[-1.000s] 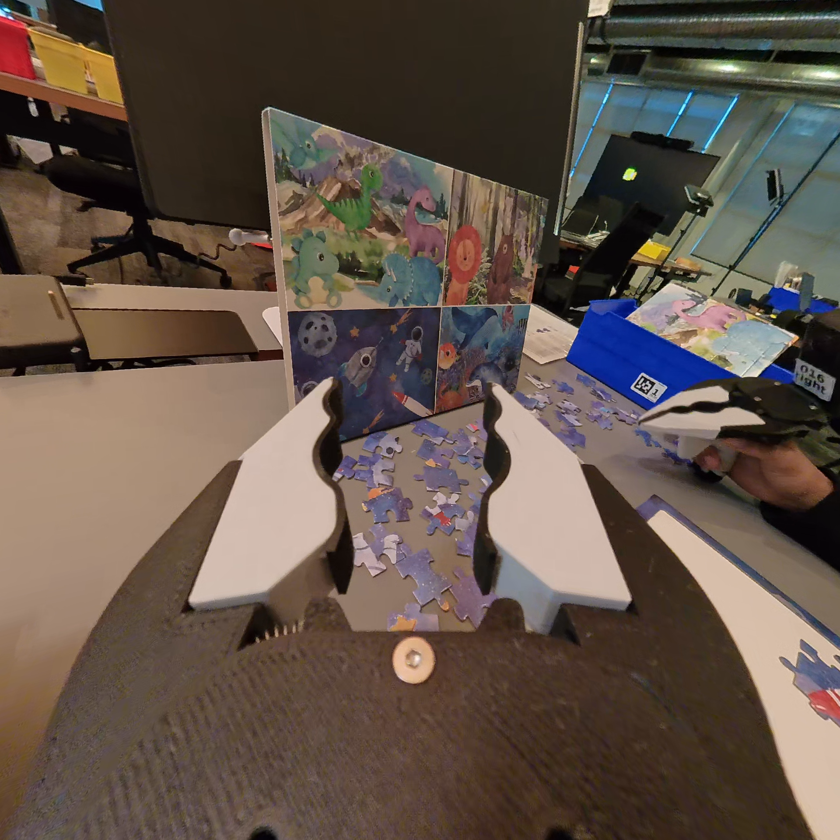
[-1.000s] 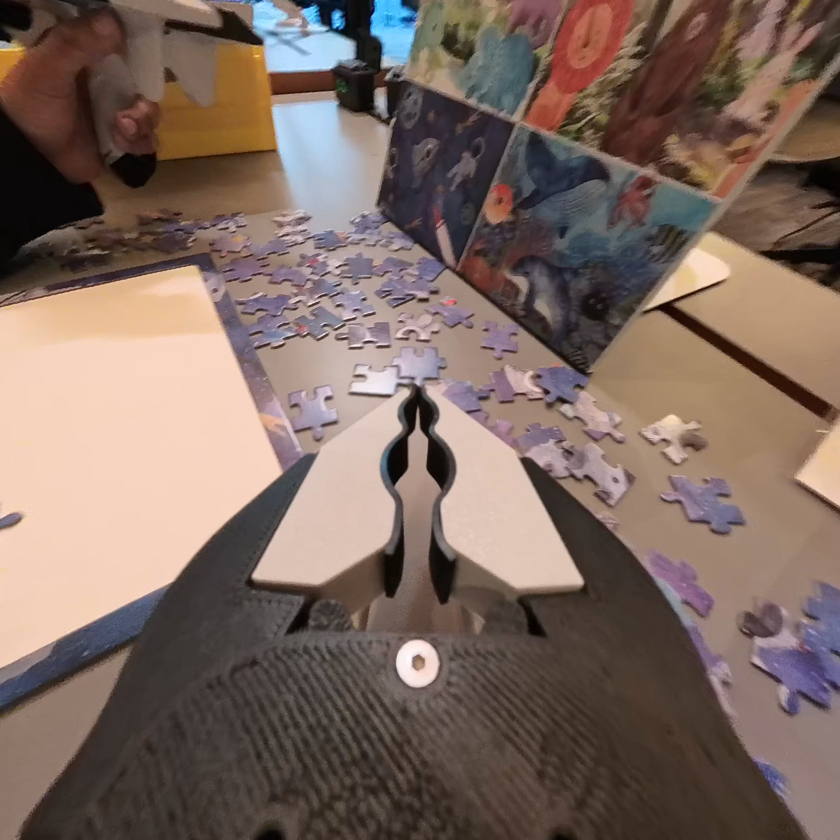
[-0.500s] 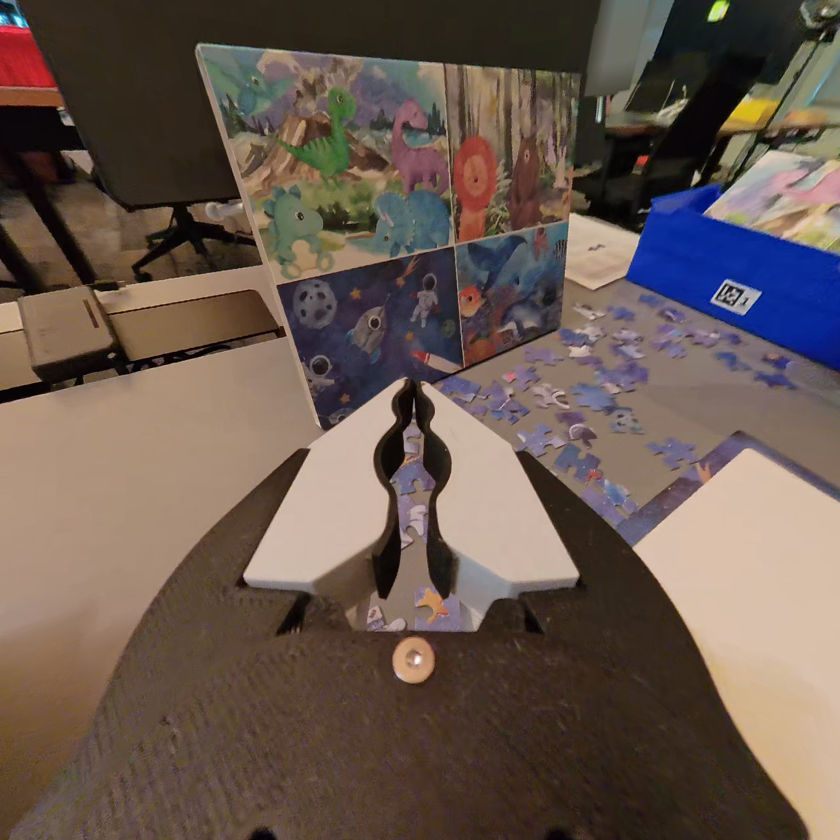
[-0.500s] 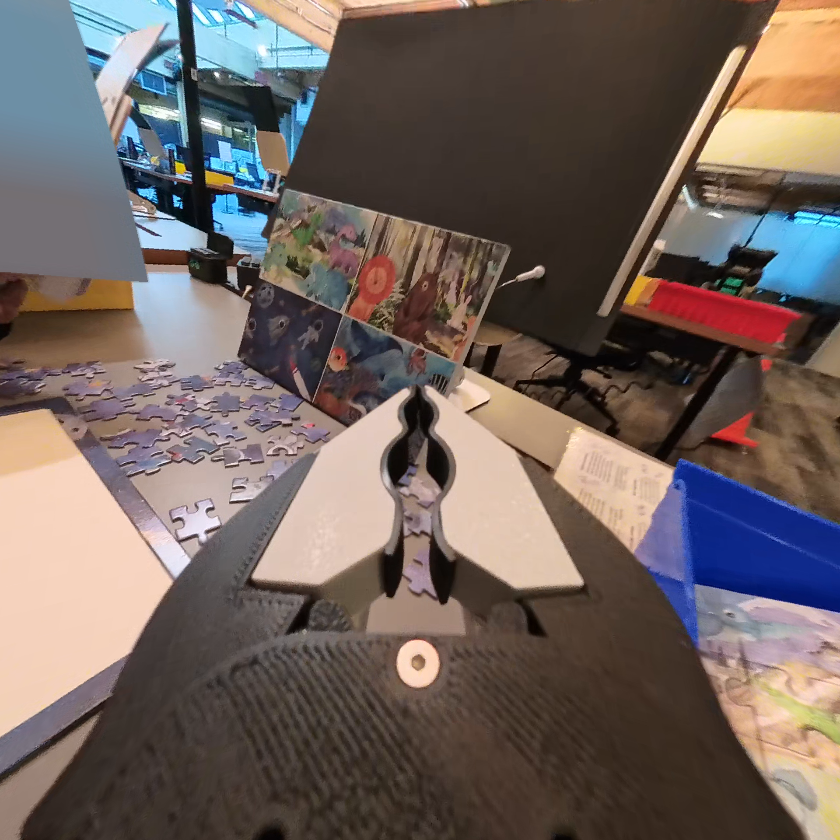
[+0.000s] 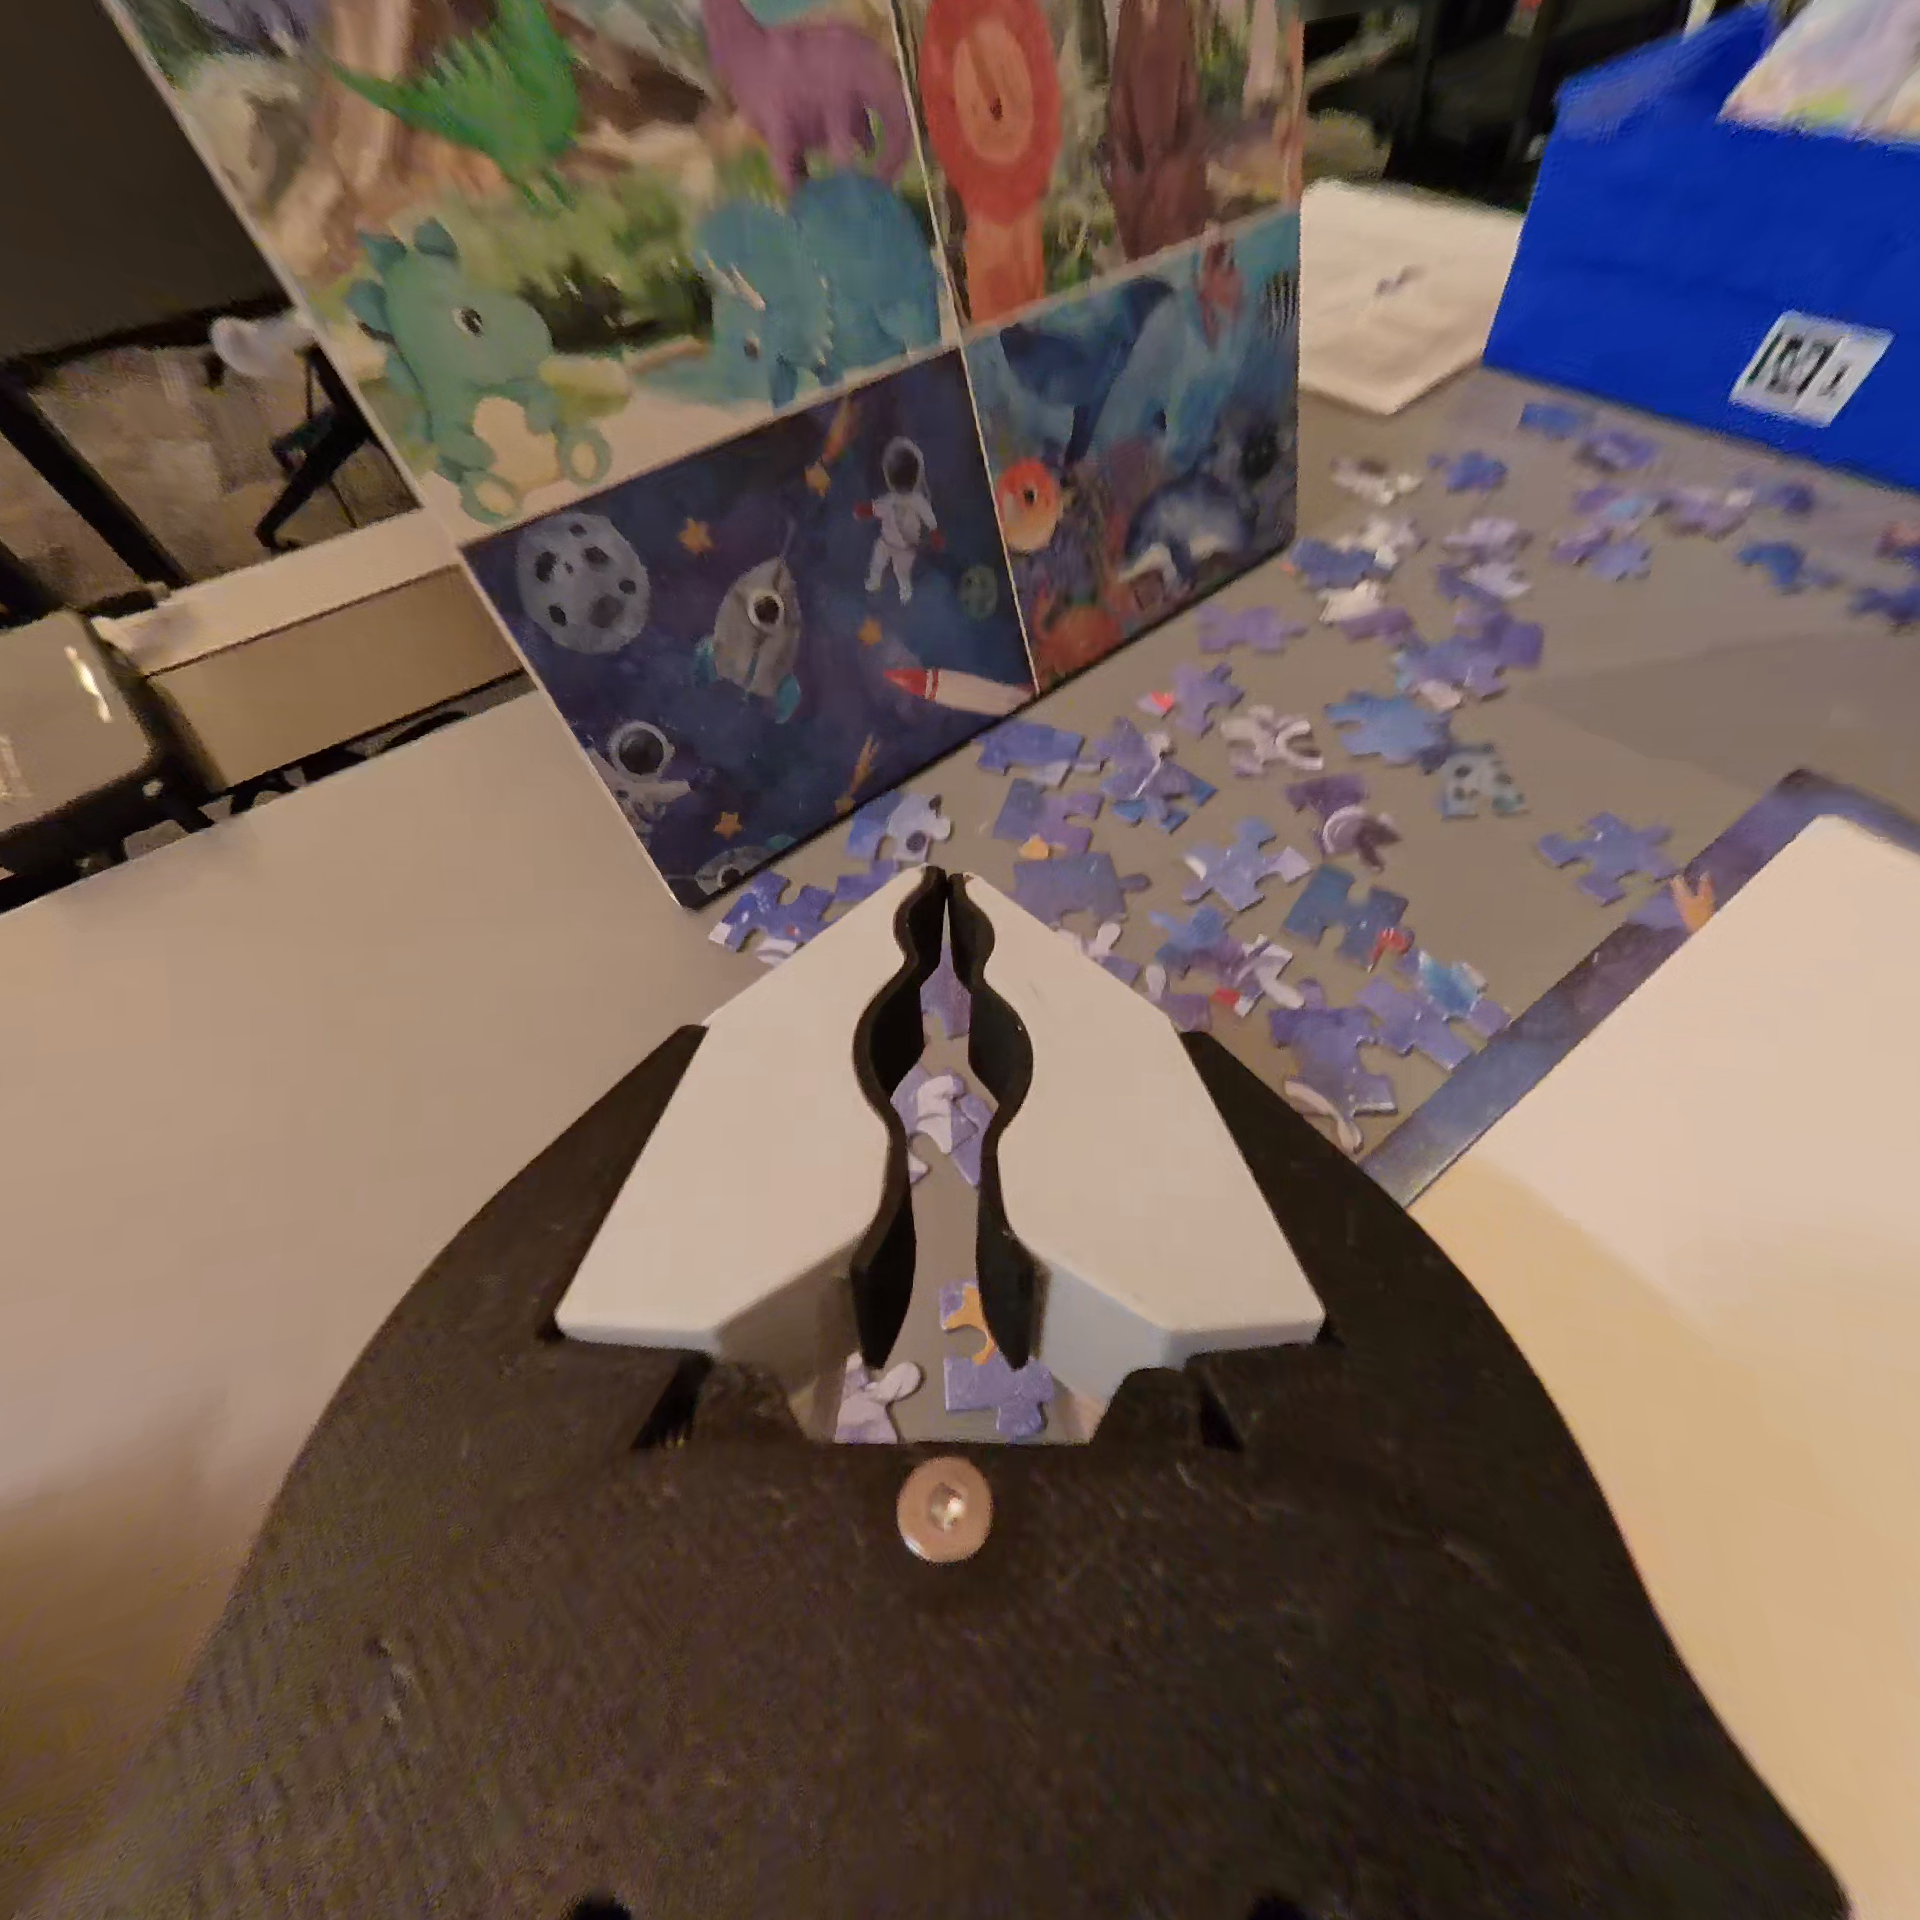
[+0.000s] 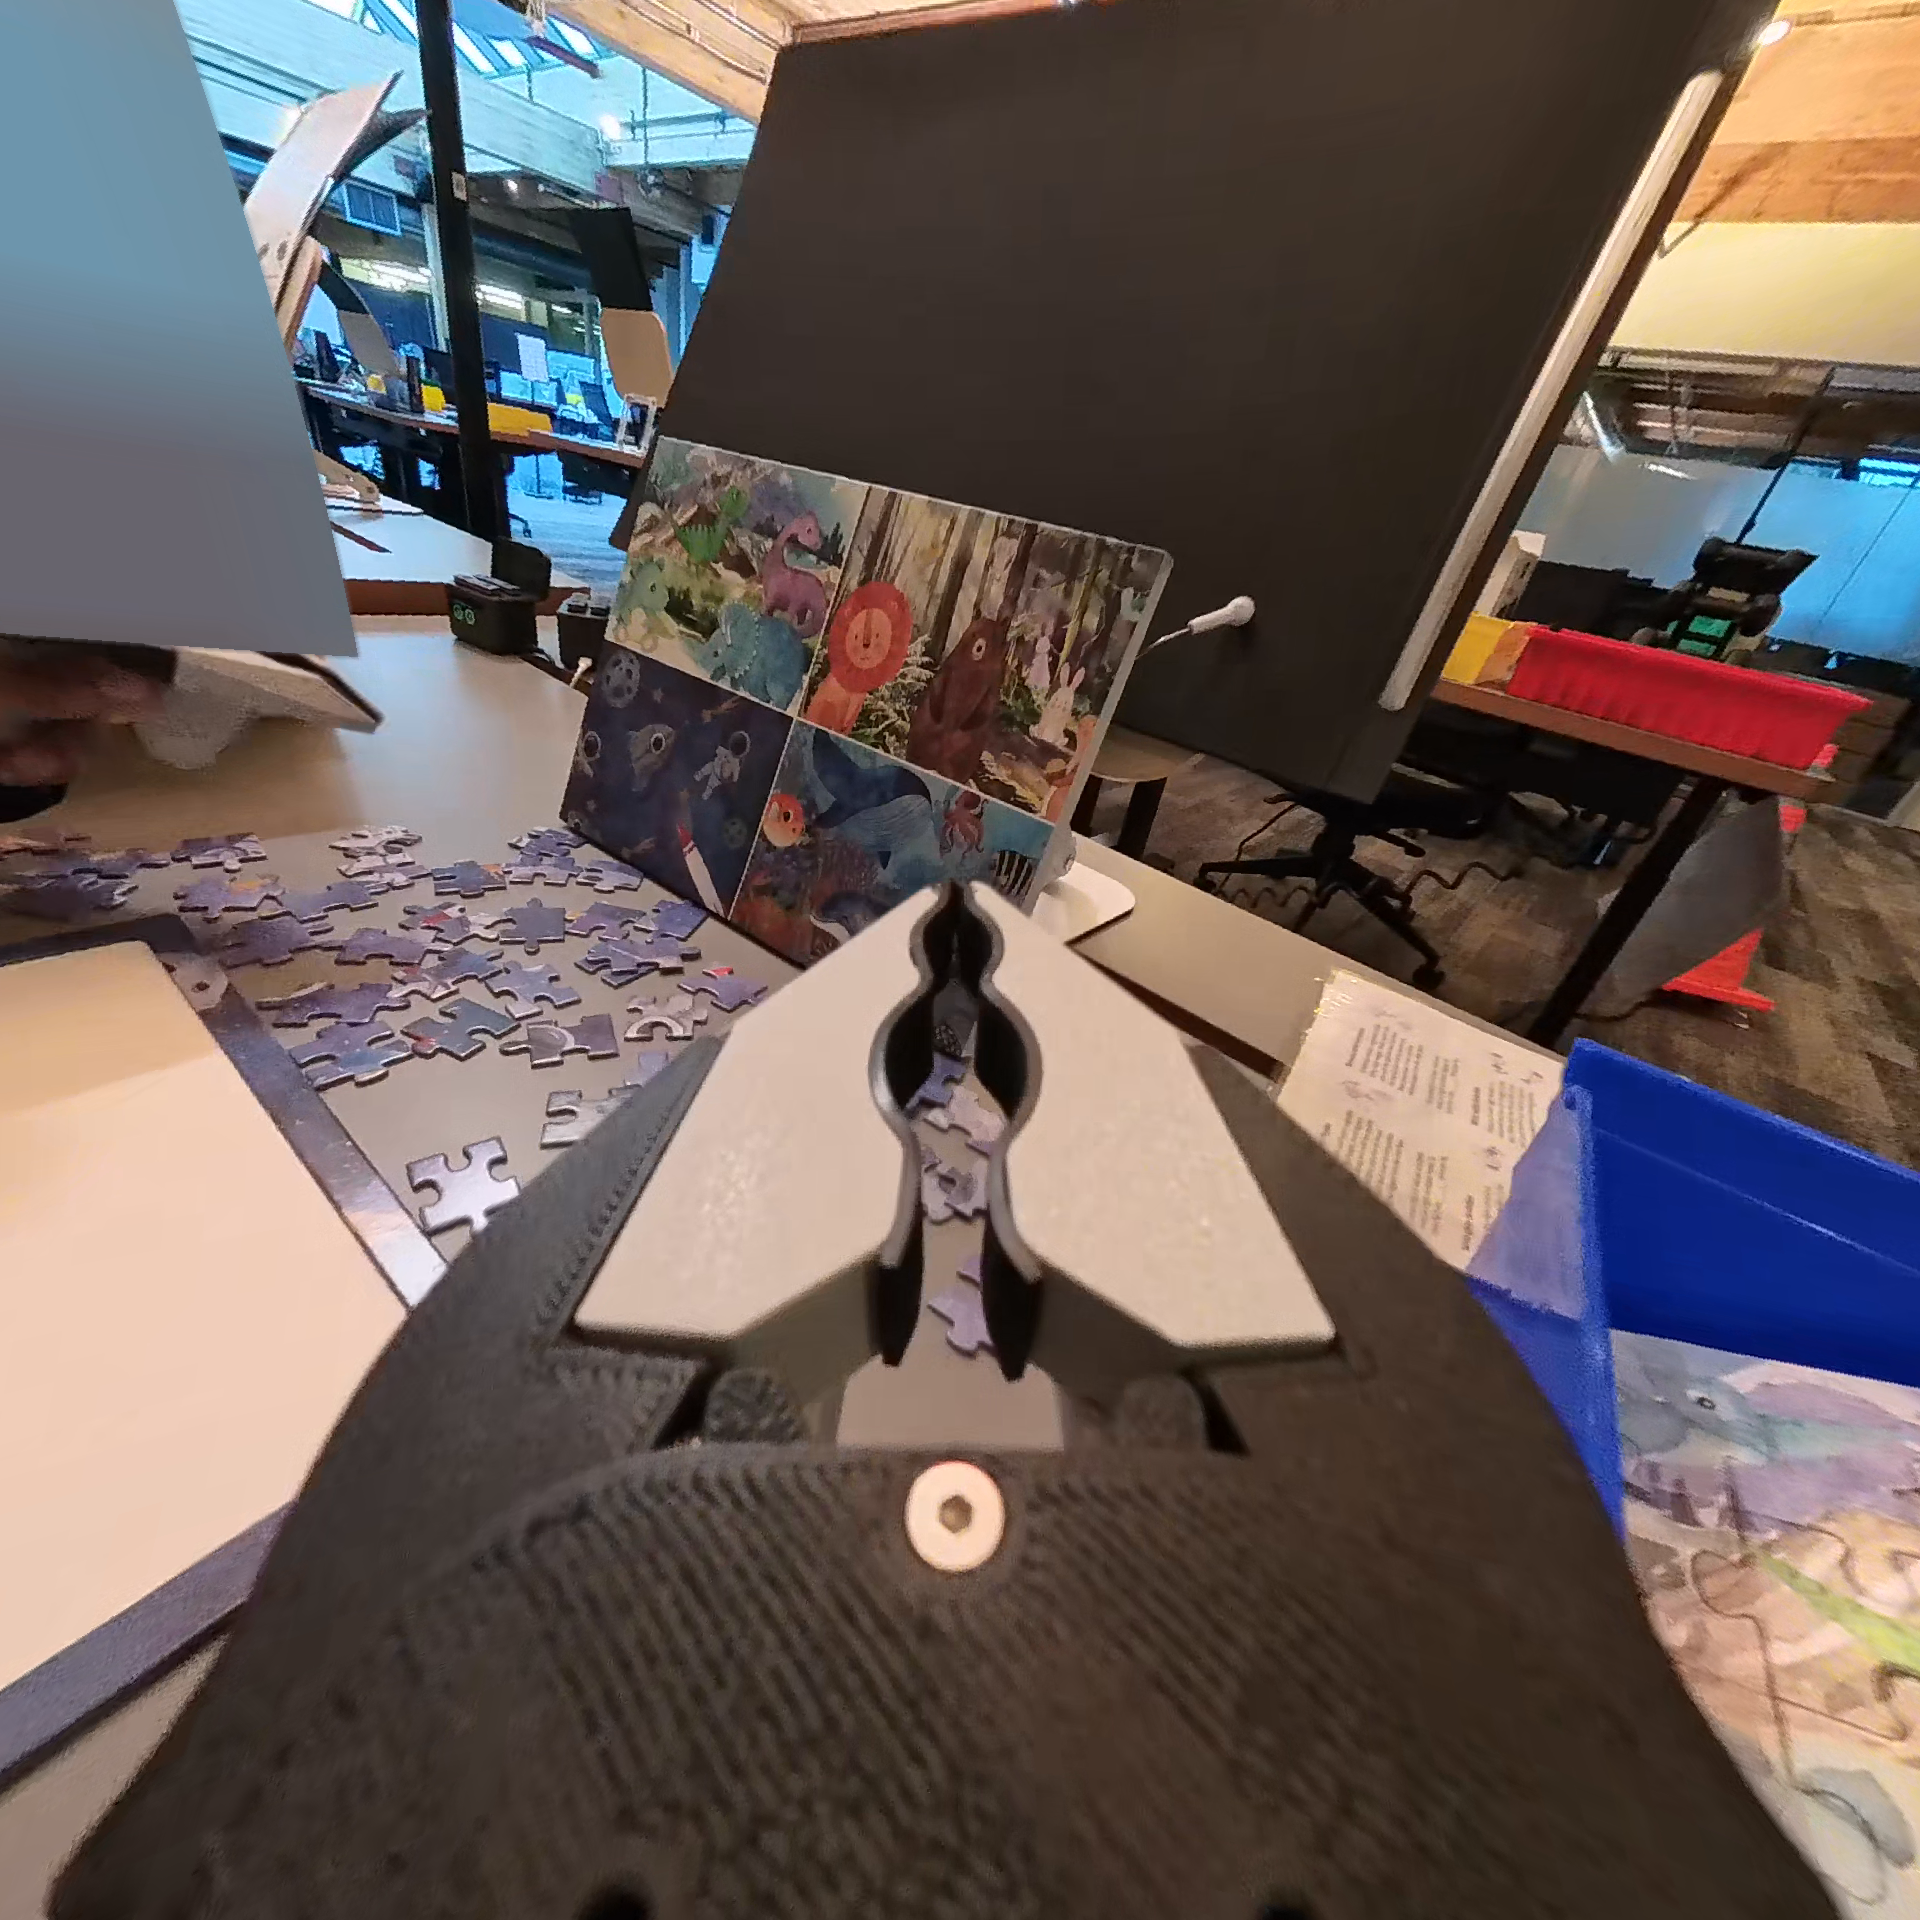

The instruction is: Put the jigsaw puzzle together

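Two claws, both empty, tips pressed together with nothing between them. Left claw (image 5: 948,881) hovers low over the near end of the loose puzzle pieces (image 5: 1236,862); several lie directly under it, seen through the gap between its fingers, and the rest spread ahead and to its right across the grey table (image 5: 1621,686). Puzzle tray (image 5: 1662,1195) with its blue border sits just right of the left claw, inner field bare in what shows. So the pick looks like it is straight down or slightly forward, and the drop is a short swing right.

Right claw (image 6: 961,894) is held higher and points over the far end of the scatter toward the propped picture board (image 6: 862,707). Most pieces (image 6: 457,966) lie ahead-left of it, a few under its fingers. Tray (image 6: 156,1195) is to its left, blue bin (image 6: 1714,1195) just to its right, a printed sheet (image 6: 1423,1101) ahead-right.

Left claw is judged nearer to the pieces and lower, so it is the likely picker. It must spread first. Pieces lie flat with no real long axis, so approach angle matters little; thin edges make the pinch the hard part. Picture board (image 5: 831,416) stands upright just ahead of the left claw, pieces touching its foot. Assembly looks barely begun.
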Tool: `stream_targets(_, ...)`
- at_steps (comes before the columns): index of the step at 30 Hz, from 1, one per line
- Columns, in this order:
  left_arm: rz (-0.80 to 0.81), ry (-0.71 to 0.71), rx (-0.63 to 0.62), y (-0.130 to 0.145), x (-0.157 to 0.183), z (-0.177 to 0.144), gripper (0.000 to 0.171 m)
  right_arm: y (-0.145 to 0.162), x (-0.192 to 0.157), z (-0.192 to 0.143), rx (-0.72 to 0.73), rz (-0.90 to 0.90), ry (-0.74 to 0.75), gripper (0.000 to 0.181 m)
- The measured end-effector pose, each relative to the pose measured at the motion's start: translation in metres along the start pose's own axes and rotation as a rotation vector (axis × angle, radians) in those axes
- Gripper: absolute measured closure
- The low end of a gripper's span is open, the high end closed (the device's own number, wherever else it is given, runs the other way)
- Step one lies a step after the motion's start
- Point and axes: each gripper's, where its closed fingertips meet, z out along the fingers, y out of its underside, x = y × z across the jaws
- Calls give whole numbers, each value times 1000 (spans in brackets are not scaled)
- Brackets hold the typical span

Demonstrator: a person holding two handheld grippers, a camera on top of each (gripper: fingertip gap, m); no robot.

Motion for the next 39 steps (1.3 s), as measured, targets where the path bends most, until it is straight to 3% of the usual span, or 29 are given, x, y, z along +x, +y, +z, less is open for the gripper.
stream_targets(8, 144, -3, -142, 20, 17, 15, 171, 6, -4, 4, -20, 27, -17, 181)
stream_targets(15, 175, 10, -140, 20, 25, 17, 171, 13, -3, 7, -29, 74, -20, 181)
stream_targets(23, 282, -43, -149, 20, 25, 19, 165, 31, 20, 5, -57, 299, 29, 181)
stream_targets(28, 319, -43, -145, 18, 30, 19, 166, 20, 34, -4, 1, 344, 58, 181)
stream_targets(39, 359, -64, -151, 18, 28, 19, 166, -1, 15, -5, 63, 259, -29, 181)
